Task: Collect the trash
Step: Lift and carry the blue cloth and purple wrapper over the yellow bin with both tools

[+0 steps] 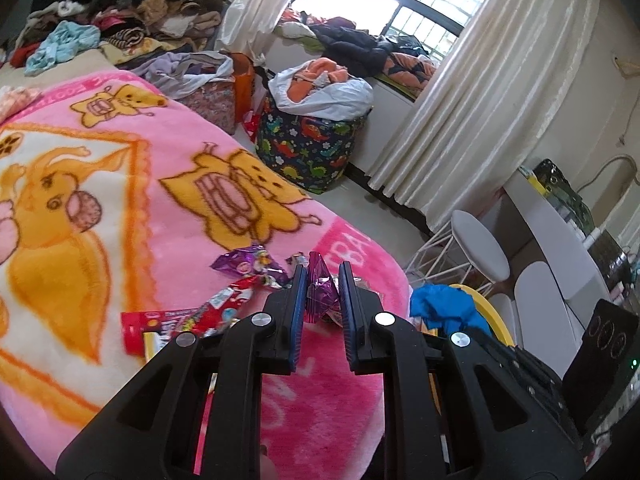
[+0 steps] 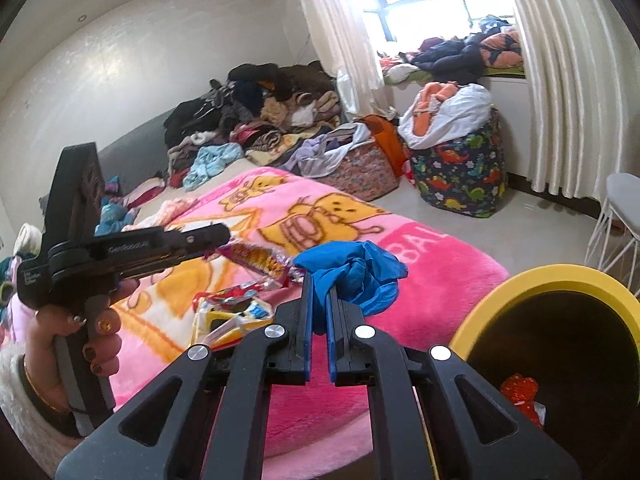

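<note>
Left wrist view: my left hand-held gripper (image 1: 322,280) is clamped on a crumpled purple foil wrapper (image 1: 319,294), pinched between its two blue pads just above a pink cartoon blanket (image 1: 120,184) spread over a bed. More trash lies on the blanket just left of the fingers: another purple wrapper (image 1: 250,265) and a red snack packet (image 1: 180,320), partly hidden by the gripper's black frame. To the right, a bunched blue cloth-like piece (image 1: 444,308) hangs over the yellow rim of a bin (image 1: 498,320). Farther back stand a dinosaur-print basket (image 1: 308,152) stuffed with white and orange fabric, cream curtains (image 1: 480,92) by a bright window, and a white stool (image 1: 480,248). A heap of clothes (image 1: 120,12) covers the far end of the bed.

Right wrist view: my right hand-held gripper (image 2: 319,286) is closed tight on the blue crumpled piece (image 2: 352,276), which sticks up past the fingertips, above the blanket (image 2: 440,264). Just to its right, at the bed's edge, is the yellow-rimmed bin (image 2: 532,284); something red (image 2: 520,394) lies inside its dark interior. At the left, my left hand (image 2: 76,332) grips the black handle of the other gripper, whose tip points toward a foil wrapper (image 2: 256,258). Below that, a red, yellow and white packet (image 2: 232,312) rests on the blanket. The dinosaur basket (image 2: 460,168) and the clothes pile (image 2: 260,112) sit behind.
</note>
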A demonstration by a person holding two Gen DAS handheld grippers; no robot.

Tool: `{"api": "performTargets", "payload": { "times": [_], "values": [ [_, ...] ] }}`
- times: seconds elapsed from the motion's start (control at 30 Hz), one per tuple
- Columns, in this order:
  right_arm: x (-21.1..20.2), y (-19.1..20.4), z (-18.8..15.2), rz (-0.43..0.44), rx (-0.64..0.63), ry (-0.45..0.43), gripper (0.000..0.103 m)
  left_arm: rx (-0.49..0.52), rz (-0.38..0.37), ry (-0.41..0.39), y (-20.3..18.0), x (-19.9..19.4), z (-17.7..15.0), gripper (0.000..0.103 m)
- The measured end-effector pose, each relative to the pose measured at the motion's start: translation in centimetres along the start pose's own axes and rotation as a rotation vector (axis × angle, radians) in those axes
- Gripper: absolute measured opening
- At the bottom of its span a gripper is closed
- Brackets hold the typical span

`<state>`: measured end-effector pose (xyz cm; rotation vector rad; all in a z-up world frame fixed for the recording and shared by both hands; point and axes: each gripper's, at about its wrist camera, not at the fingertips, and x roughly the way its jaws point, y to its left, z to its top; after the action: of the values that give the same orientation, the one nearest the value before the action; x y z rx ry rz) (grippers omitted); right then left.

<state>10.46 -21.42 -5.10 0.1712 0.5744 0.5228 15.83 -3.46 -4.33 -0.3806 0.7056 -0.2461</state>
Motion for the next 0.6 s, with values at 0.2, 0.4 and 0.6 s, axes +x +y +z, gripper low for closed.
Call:
{"api": "performTargets", "payload": {
  "times": [0.2, 0.4, 0.6],
  "values": [
    [-1.4, -2.1, 0.1, -0.027, 0.054, -0.025, 0.006, 0.035, -0.018, 0.011, -2.1, 0.7, -0.4, 0.011],
    [-2.4, -4.3, 0.1, -0.059, 0.104, -0.046, 0.006, 0.073, -0.032, 0.018, -4.1, 1.1, -0.8, 0.011],
    [-3.5, -6.6, -0.1, -0.097, 0.163, -0.068, 0.006, 0.112, -0.050, 0.032, -6.0, 1.7, -1.4, 0.011]
  ]
}}
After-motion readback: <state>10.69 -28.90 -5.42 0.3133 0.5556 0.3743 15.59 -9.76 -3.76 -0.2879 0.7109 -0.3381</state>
